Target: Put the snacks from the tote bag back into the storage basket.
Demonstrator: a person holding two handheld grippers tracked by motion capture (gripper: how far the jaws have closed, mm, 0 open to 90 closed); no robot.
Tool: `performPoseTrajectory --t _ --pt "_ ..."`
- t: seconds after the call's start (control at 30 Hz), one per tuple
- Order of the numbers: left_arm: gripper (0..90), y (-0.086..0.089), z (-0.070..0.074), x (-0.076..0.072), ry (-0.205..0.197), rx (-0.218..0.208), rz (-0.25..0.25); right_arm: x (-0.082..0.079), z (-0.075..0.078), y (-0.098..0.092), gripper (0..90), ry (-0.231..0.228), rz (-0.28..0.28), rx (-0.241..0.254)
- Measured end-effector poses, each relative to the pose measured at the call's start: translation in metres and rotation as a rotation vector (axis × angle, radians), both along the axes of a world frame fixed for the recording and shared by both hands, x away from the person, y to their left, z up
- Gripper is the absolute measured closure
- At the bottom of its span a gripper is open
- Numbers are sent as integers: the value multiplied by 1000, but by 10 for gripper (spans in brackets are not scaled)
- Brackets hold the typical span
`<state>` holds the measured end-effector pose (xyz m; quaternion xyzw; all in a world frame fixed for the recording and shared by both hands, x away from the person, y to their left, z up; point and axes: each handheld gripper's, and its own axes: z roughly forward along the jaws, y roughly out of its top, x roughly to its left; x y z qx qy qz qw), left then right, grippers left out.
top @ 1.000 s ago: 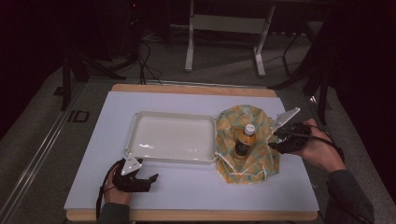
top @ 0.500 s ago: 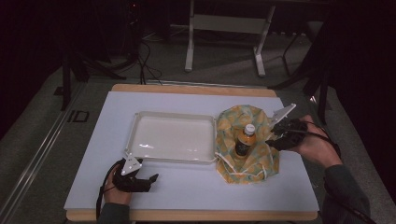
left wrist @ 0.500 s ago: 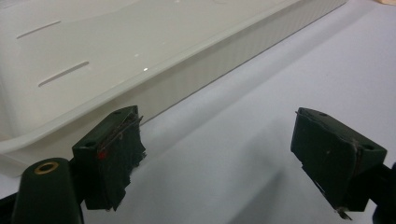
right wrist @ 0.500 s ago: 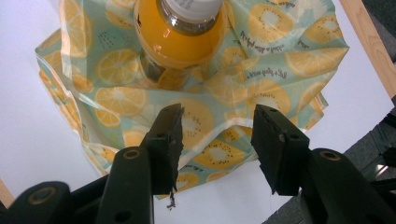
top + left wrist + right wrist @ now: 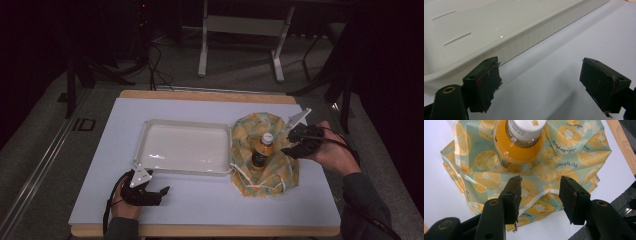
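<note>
An orange juice bottle (image 5: 261, 149) with a white cap stands upright on a crumpled cloth (image 5: 267, 172) printed with orange and kiwi slices, right of a white tray (image 5: 182, 147). My right gripper (image 5: 289, 146) hovers at the cloth's right side, pointing at the bottle. In the right gripper view it (image 5: 540, 192) is open, with a raised fold of the cloth (image 5: 579, 152) between its jaws and the bottle (image 5: 521, 140) just beyond. My left gripper (image 5: 161, 191) rests on the table near the tray's front left corner. It (image 5: 544, 82) is open with nothing between its jaws, close to the tray's wall (image 5: 529, 37).
The white table top (image 5: 210, 205) has a wooden rim at the front and back. Beyond the far edge there is dark floor with cables and a metal stand (image 5: 240, 30).
My right gripper has edged left, closer to the bottle and over the cloth's edge. The left gripper, tray and bottle have not moved.
</note>
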<state>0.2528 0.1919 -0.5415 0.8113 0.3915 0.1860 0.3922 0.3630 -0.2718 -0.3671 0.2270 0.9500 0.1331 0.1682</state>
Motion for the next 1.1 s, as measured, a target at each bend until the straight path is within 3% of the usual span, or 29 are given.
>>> performPoseTrajectory --t 0.4,0.67,1.1 --pt "167 0 0 0 0 0 2 3 1 11 523 10 27 -24" --pt "167 0 0 0 1 0 3 6 3 21 521 28 64 -21" --pt "167 0 0 0 2 1 3 12 4 34 533 52 71 -1"
